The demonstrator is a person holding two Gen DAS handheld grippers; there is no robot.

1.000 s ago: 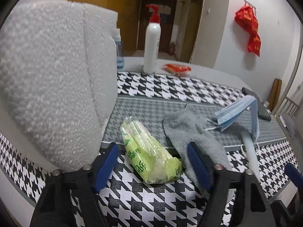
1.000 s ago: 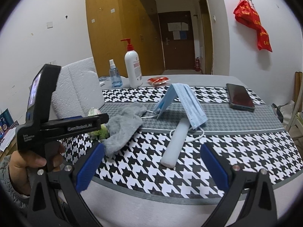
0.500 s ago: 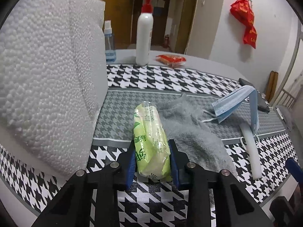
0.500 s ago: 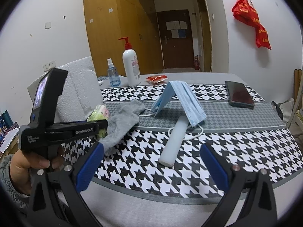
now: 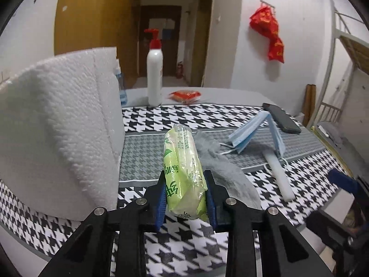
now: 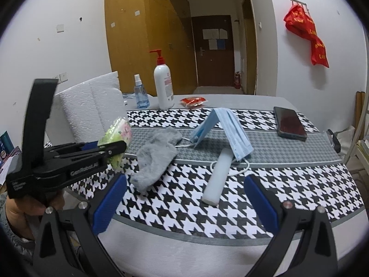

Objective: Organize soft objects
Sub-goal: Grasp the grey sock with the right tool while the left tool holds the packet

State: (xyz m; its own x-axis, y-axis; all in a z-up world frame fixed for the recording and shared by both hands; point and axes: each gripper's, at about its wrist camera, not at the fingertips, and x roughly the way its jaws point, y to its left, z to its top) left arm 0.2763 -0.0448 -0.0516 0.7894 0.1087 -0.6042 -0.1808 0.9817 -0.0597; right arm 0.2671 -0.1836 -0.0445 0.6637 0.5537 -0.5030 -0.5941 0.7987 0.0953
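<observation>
While the left claw [image 5: 185,198] is pinching the green tissue pack [image 5: 183,173] near its lower end, the pack's long axis is running straight out along the fingers, its far end poking up and forward over the counter [image 5: 207,117]. The jaws are standing narrow, with both blue pads pressing the wrapper; it looks lifted clear of the cloth, though the underside is hidden by the fingers. The white foam box [image 5: 57,124] is sitting just left of the pack, probably the drop spot; its opening isn't visible from either view. The right claw [image 6: 184,200] is hanging wide open and empty, pointing at the white foam stick [image 6: 218,177] under the blue face mask [image 6: 226,131], so it's the nearer one for those. The grey sock [image 6: 156,154] is lying between the two claws. The pack's label is too blurred to read.
</observation>
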